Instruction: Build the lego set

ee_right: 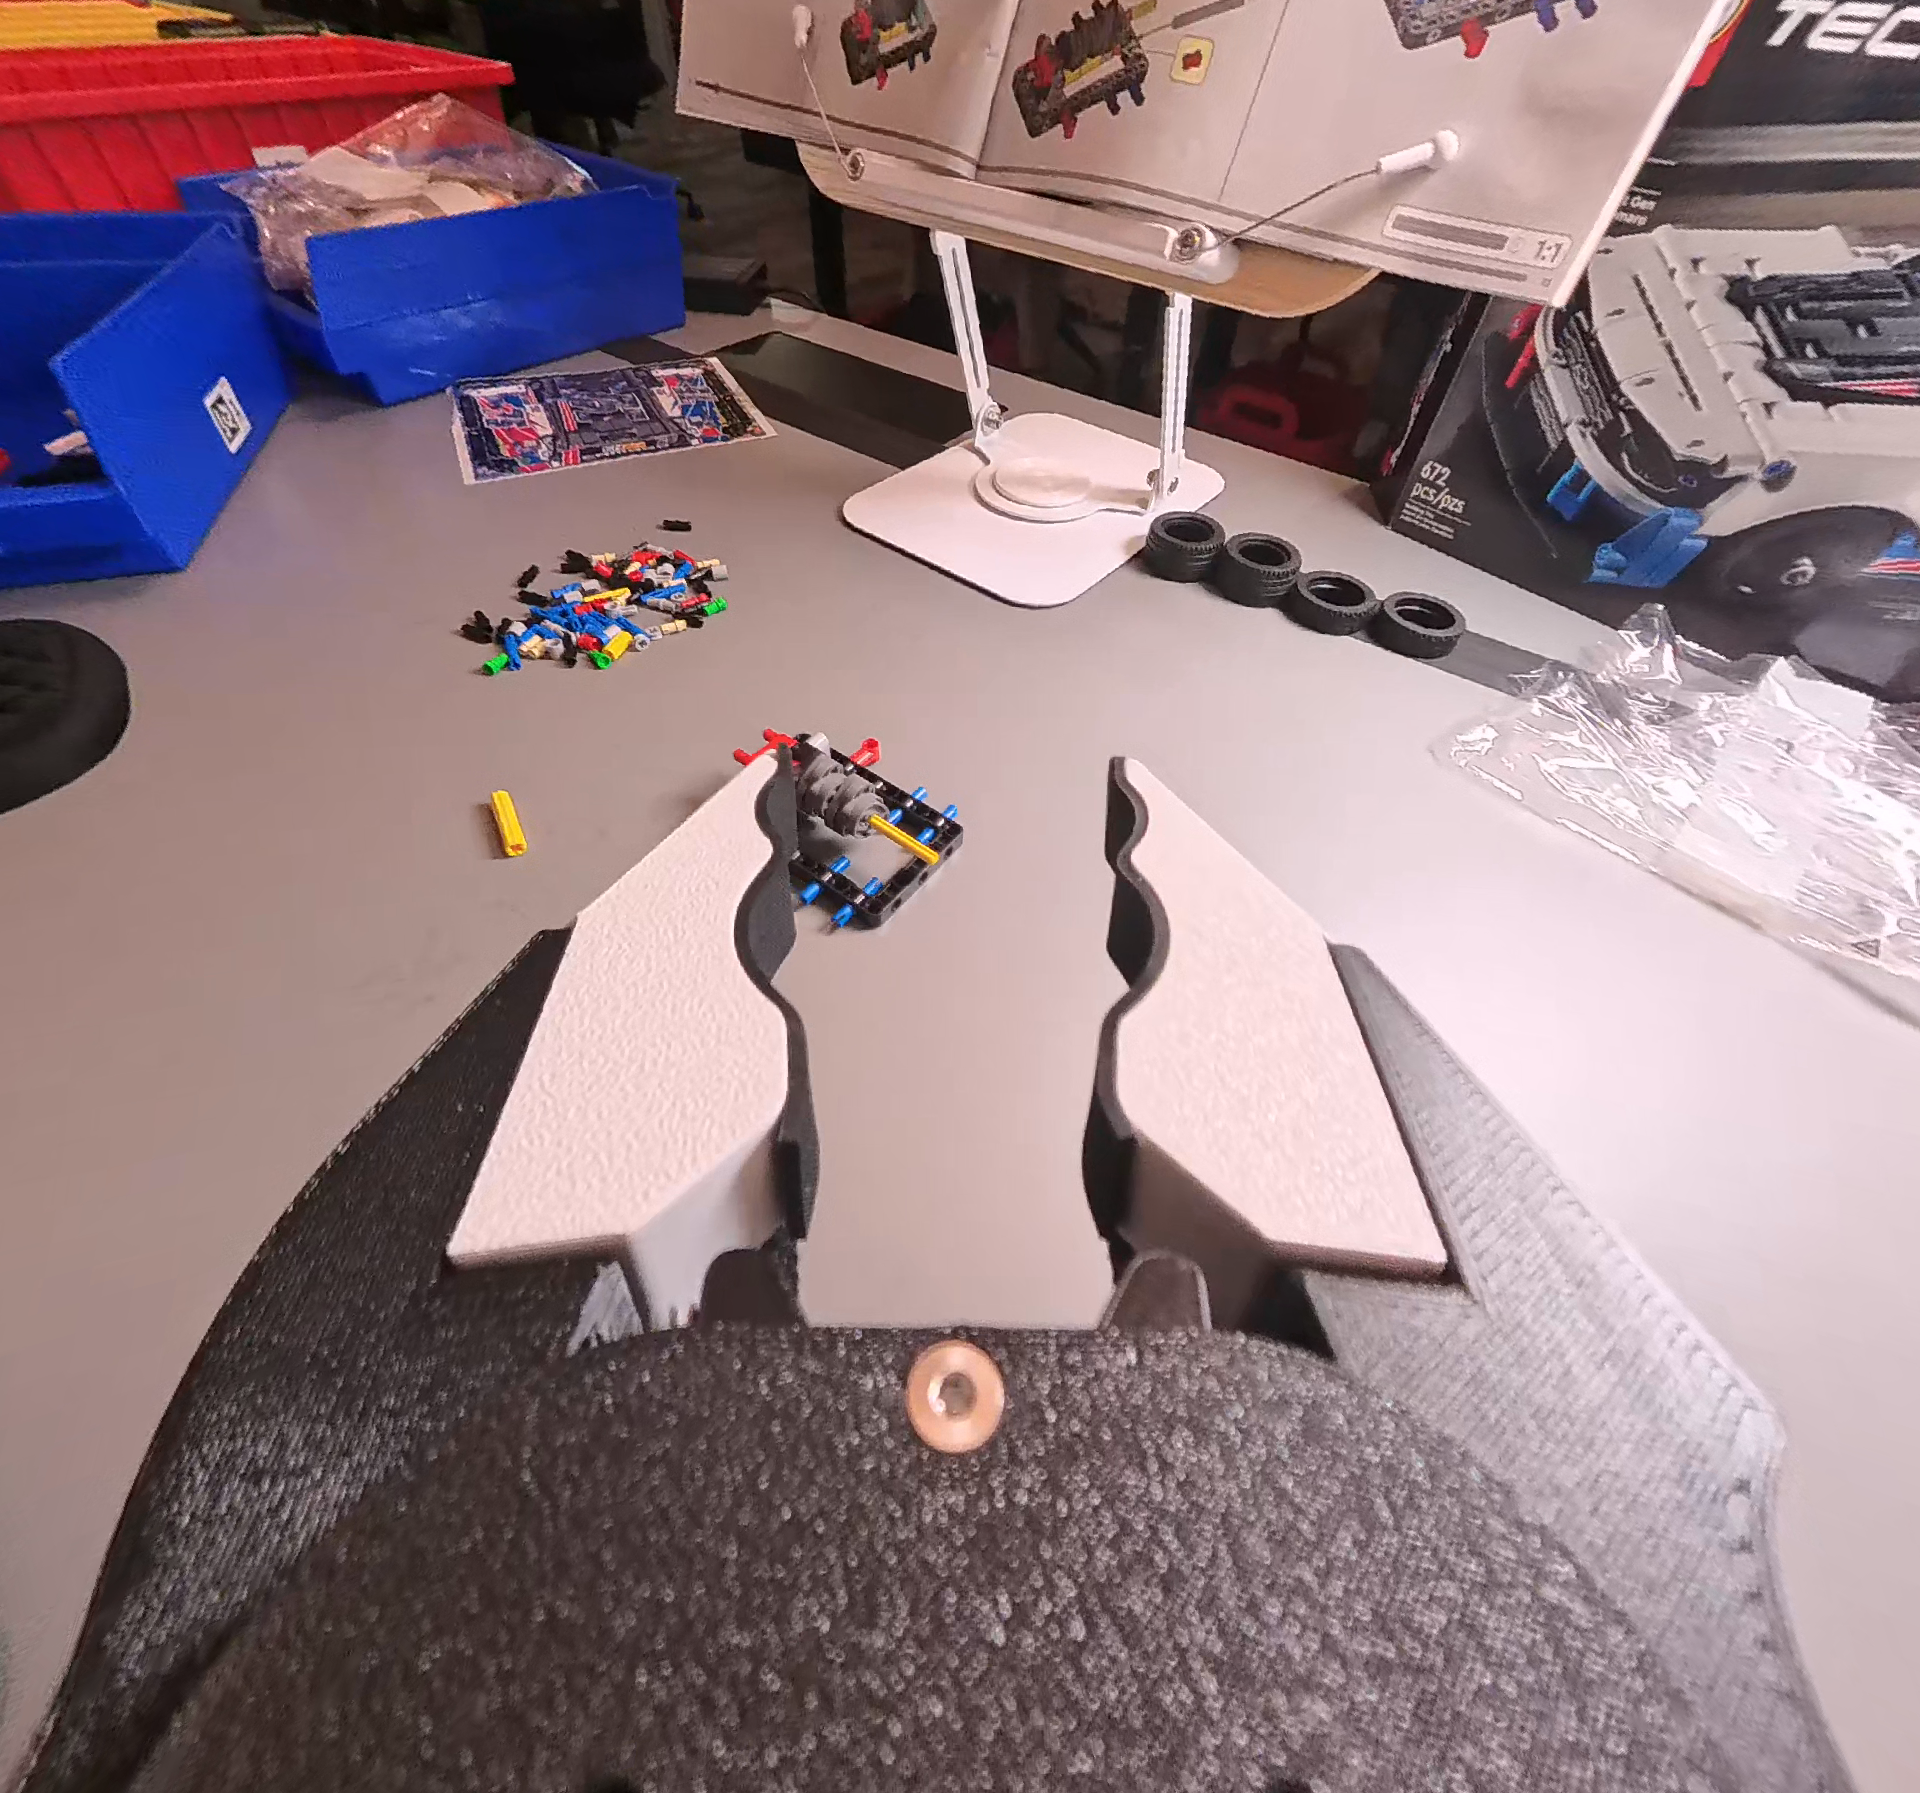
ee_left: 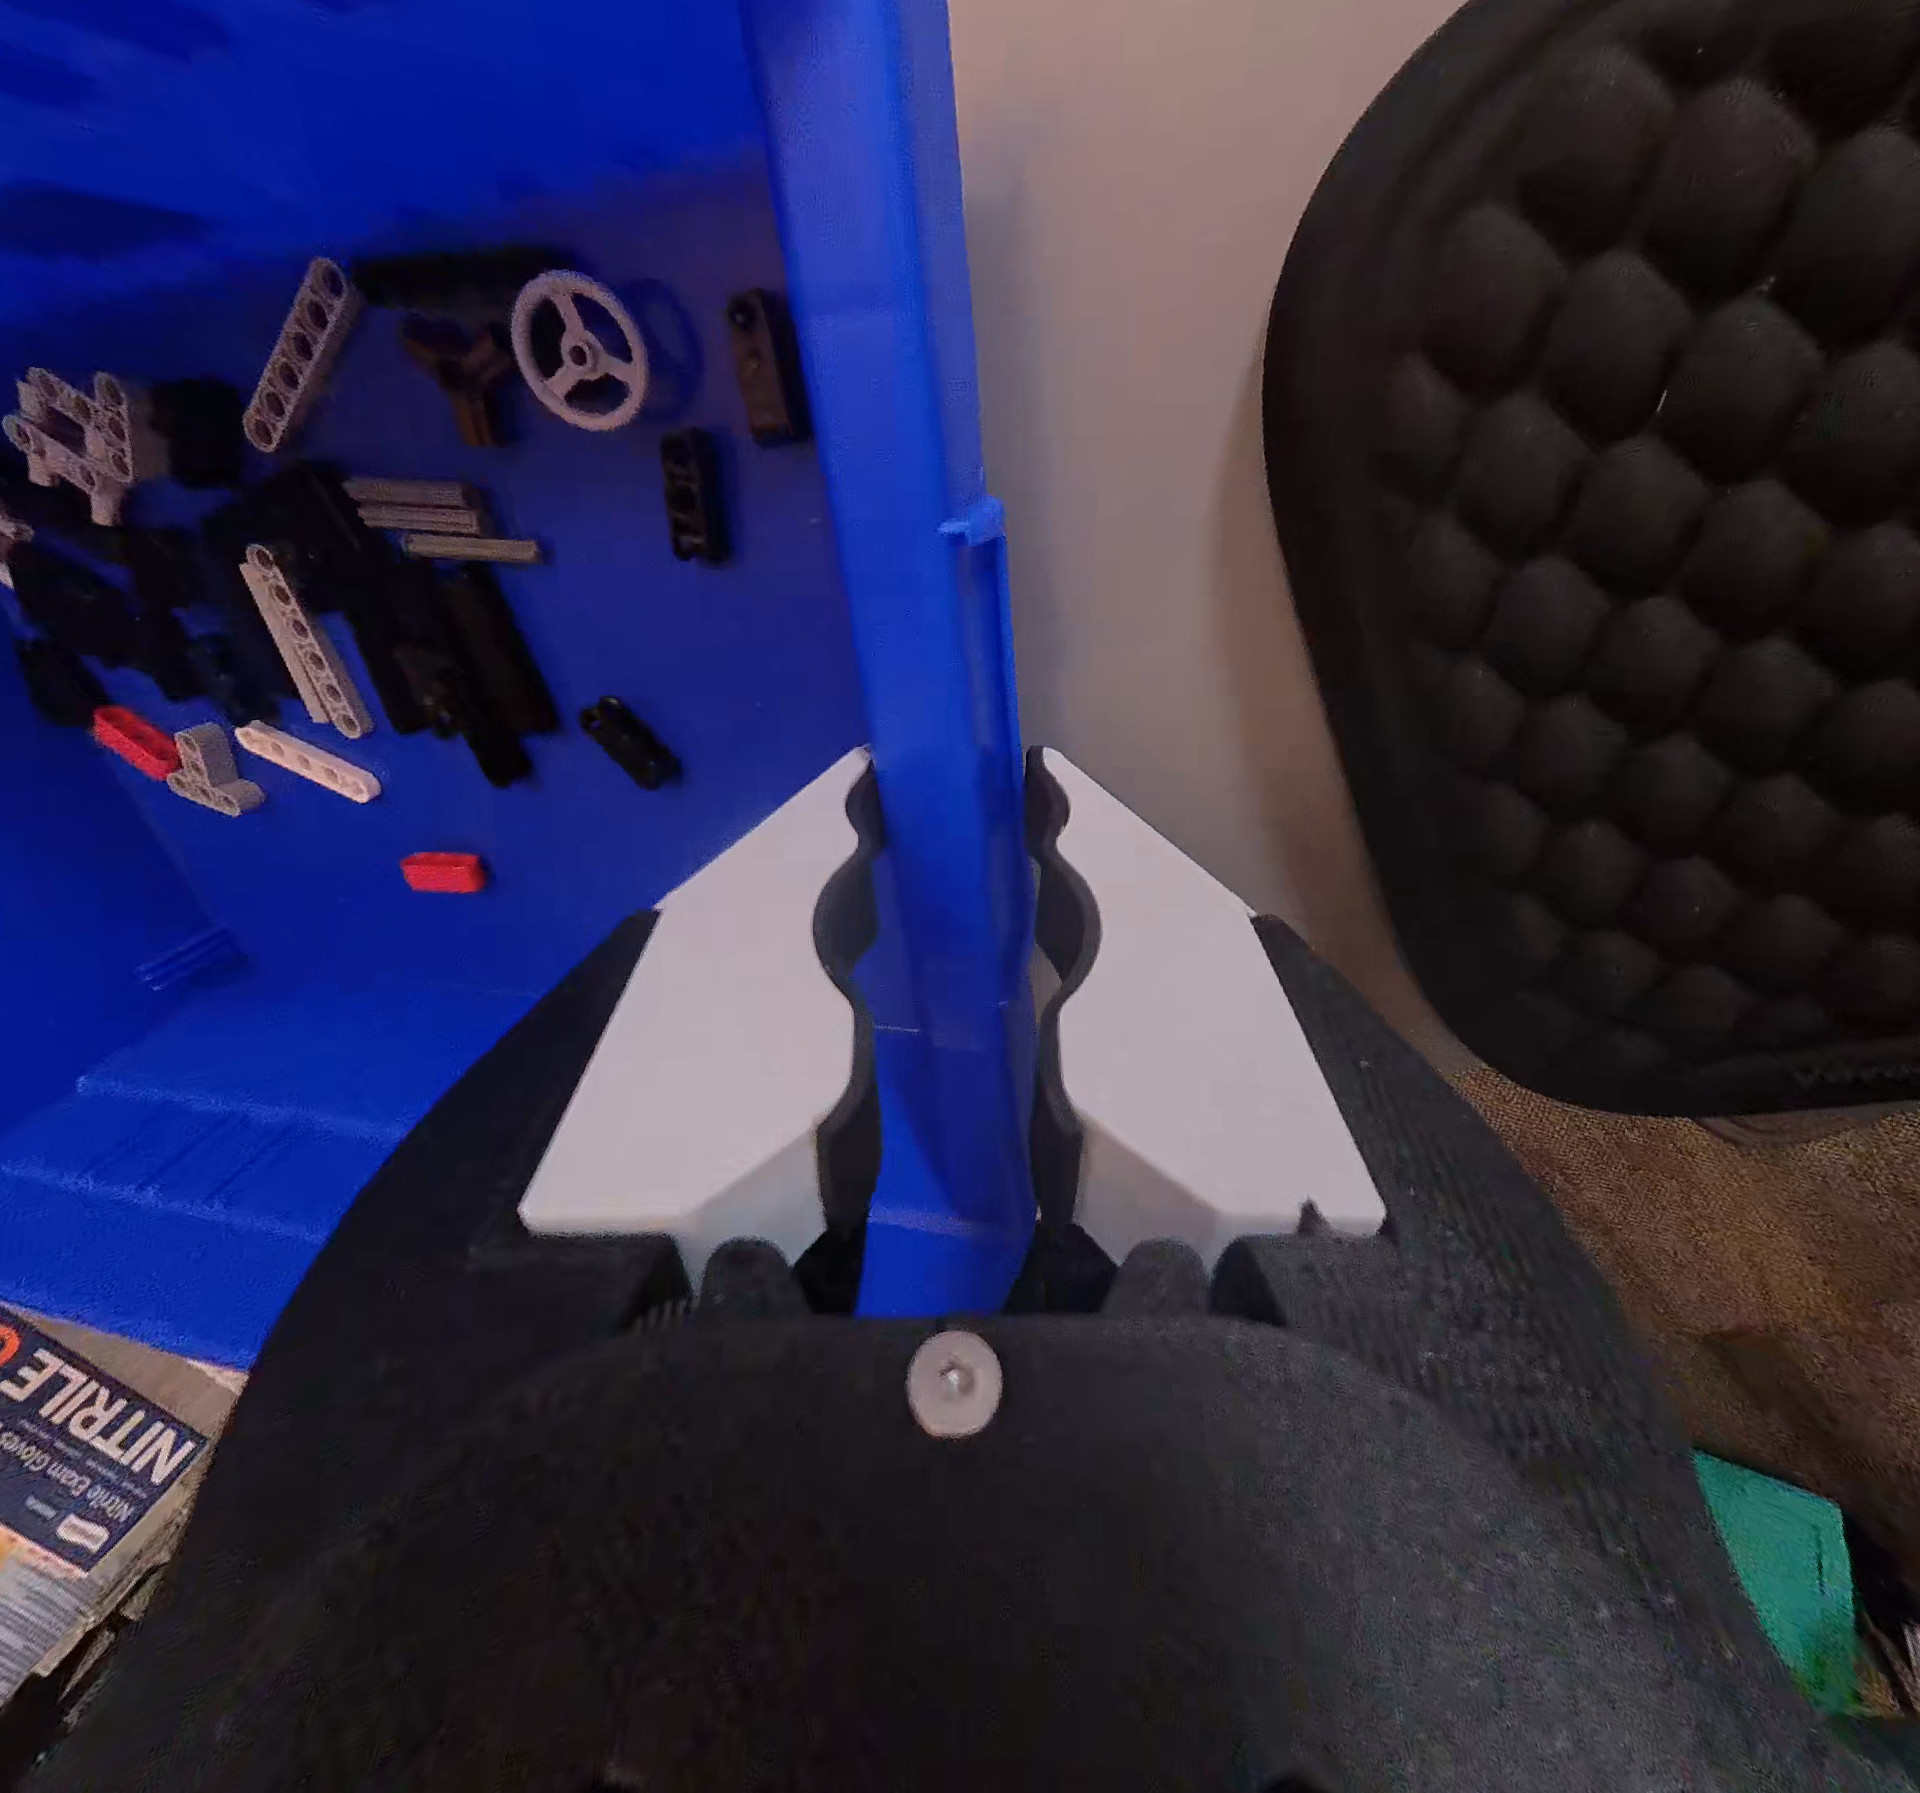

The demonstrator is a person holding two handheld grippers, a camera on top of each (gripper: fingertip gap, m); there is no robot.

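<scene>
- Between the fingers of the left tongs [ee_left: 951, 777] stands the side wall of a blue bin [ee_left: 894, 455]; both black wavy pads are pressed against it, so the tongs are closed on that wall
- Inside the blue bin, to the left of the gripped wall, loose parts lie on the floor: a grey spoked wheel [ee_left: 579, 353], grey beams [ee_left: 303, 353], black beams [ee_left: 457, 642] and two red pieces [ee_left: 444, 871]
- Right of the bin wall, a black quilted cushion [ee_left: 1662, 548] lies on the pale bench [ee_left: 1122, 289], apart from the bin
- At the lower left corner of the left wrist view, a printed box [ee_left: 73, 1473] shows below the bin
- Right tongs [ee_right: 940, 772] stand wide apart over the grey bench and hold nothing
- Partly built lego assembly [ee_right: 883, 834], a black frame with blue pins, a yellow axle and grey gear parts, rests on the bench just beyond the left fingertip, which hides its left edge; it lies off-centre toward that finger, apart from the right finger
- Single yellow piece [ee_right: 507, 823] lies on the bench left of the tongs
- Farther off lies a pile of small coloured pins [ee_right: 597, 600]
- Beyond, a white stand [ee_right: 1039, 507] carries the open instruction booklet [ee_right: 1195, 29]; four black tyres [ee_right: 1304, 590] sit in a row beside its base
- Set box [ee_right: 1683, 434] and clear plastic bags [ee_right: 1714, 787] occupy the right side
</scene>
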